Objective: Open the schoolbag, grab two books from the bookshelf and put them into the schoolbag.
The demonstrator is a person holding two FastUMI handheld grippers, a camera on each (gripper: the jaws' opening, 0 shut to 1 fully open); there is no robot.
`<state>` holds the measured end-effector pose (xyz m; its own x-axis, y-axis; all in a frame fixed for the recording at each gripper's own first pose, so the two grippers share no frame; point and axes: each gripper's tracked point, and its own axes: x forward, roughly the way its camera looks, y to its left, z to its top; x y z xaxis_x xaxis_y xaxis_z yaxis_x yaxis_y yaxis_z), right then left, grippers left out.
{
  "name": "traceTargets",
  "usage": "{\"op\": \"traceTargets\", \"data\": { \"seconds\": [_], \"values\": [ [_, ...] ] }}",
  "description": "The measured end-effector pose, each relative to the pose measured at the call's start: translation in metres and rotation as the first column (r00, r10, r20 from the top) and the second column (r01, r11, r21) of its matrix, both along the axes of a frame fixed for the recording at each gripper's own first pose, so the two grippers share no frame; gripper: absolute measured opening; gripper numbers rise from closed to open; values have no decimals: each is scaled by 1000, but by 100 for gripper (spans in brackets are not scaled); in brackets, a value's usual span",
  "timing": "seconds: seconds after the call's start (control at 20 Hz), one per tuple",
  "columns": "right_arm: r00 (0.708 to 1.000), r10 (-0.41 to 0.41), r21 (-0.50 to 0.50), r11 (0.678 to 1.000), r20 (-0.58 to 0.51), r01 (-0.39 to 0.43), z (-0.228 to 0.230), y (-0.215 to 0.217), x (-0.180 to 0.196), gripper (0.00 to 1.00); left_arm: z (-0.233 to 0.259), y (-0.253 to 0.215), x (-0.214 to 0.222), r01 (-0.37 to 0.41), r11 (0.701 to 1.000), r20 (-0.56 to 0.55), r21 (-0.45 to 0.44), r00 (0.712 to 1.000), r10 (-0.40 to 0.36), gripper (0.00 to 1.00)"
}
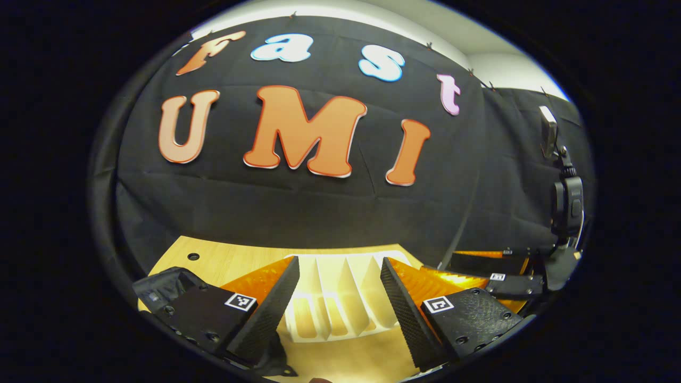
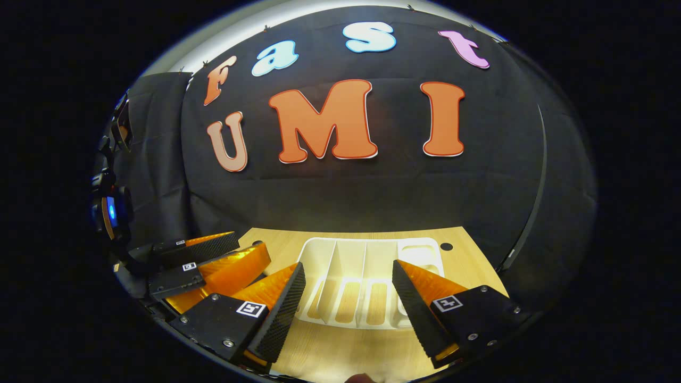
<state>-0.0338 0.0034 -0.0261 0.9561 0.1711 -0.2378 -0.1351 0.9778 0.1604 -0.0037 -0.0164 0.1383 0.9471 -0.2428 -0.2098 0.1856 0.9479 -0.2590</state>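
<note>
A white bookshelf rack (image 1: 340, 298) with upright dividers lies on the wooden table (image 1: 234, 263), straight ahead of both grippers. Its slots look empty, and the table shows through their openings. My left gripper (image 1: 340, 264) is open, its fingers framing the rack with nothing between them. My right gripper (image 2: 348, 266) is open too, hovering just short of the same rack (image 2: 367, 282). The right gripper (image 1: 447, 268) shows beside me in the left gripper view. The left gripper (image 2: 250, 243) shows at the left in the right gripper view. A dark fabric-like thing (image 1: 159, 287) lies at lower left; I cannot tell what it is.
The black cloth wall stands close behind the table's far edge. Small round holes mark the tabletop (image 1: 193, 256) (image 2: 446, 246). A dark camera mount (image 1: 565, 197) rises above the right gripper, and a similar mount (image 2: 109, 210) with a blue light sits above the left one.
</note>
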Motion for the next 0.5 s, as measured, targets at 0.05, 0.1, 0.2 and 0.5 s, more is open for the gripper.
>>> {"op": "traceTargets", "data": {
  "seconds": [0.05,0.1,0.2,0.5],
  "values": [
    [1000,12,5,1000,11,-12,3,-4,-4,98,5,-4,-4,-30,999,10,-25,999,31,98],
    [1000,14,3,1000,24,-14,4,-12,-6,98,8,-10,-9,-51,998,16,-30,999,51,98],
    [998,21,-6,1000,58,-20,9,-24,-9,98,17,-15,-15,-86,996,33,3,996,85,98],
    [994,29,9,1000,104,-30,19,-55,-19,98,43,-23,-39,-189,980,99,57,978,183,98]
  ]
}}
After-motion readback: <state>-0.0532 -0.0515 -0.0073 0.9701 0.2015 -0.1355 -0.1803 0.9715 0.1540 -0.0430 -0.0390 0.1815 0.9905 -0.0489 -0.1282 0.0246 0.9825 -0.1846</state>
